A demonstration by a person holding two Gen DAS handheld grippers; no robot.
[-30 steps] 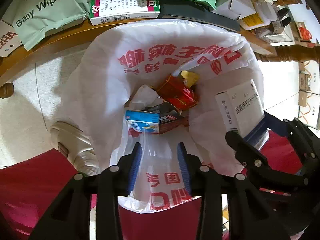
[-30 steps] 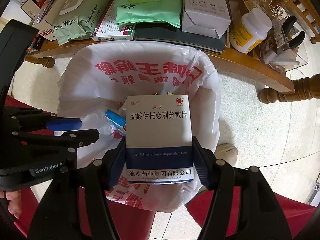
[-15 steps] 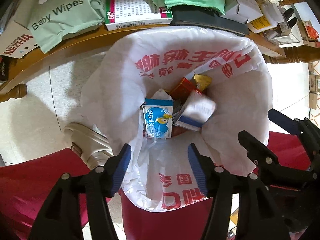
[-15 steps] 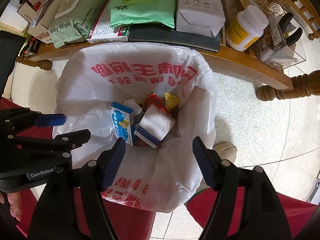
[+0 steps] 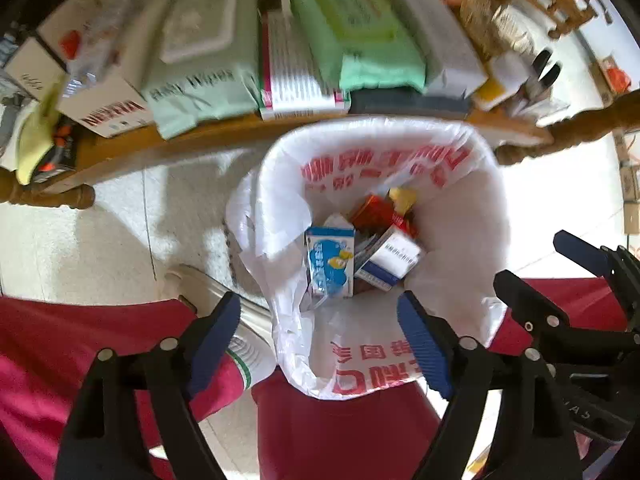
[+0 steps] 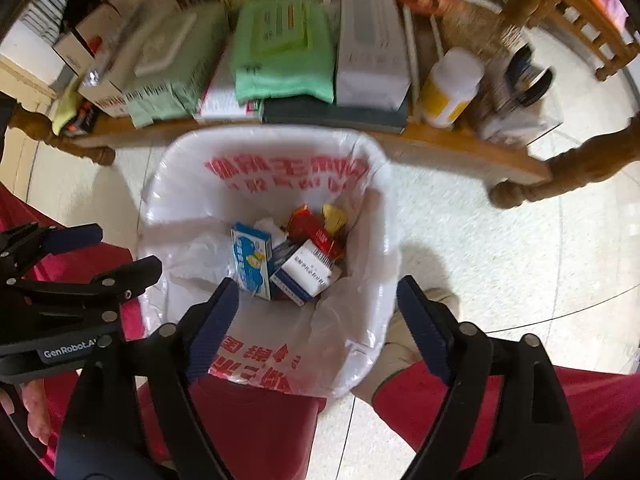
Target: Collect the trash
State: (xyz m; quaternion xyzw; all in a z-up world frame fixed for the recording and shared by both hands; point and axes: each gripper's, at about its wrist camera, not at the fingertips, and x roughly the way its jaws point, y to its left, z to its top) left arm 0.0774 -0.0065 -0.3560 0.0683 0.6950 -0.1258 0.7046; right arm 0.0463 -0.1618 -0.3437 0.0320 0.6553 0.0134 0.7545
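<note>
A red bin lined with a white plastic bag (image 5: 460, 248) with red lettering stands on the floor below me; it also shows in the right wrist view (image 6: 192, 200). Inside lie a white and blue medicine box (image 5: 390, 258) (image 6: 306, 272), a light blue carton (image 5: 330, 264) (image 6: 250, 260), a red packet (image 5: 374, 212) (image 6: 308, 224) and a yellow wrapper (image 5: 402, 196). My left gripper (image 5: 320, 344) is open and empty above the bin's near rim. My right gripper (image 6: 316, 328) is open and empty above the bin too.
A low wooden table (image 5: 120, 148) (image 6: 460, 148) behind the bin carries wipes packs (image 5: 360, 32), boxes (image 6: 372, 40), a dark book and a white bottle (image 6: 452, 88). The person's red trousers and white shoe (image 5: 208, 284) flank the bin on the tiled floor (image 6: 500, 256).
My right gripper opened and the white and blue medicine box dropped into the bin. My left gripper opened wider. Both grippers rose and pulled back, so more of the table shows.
</note>
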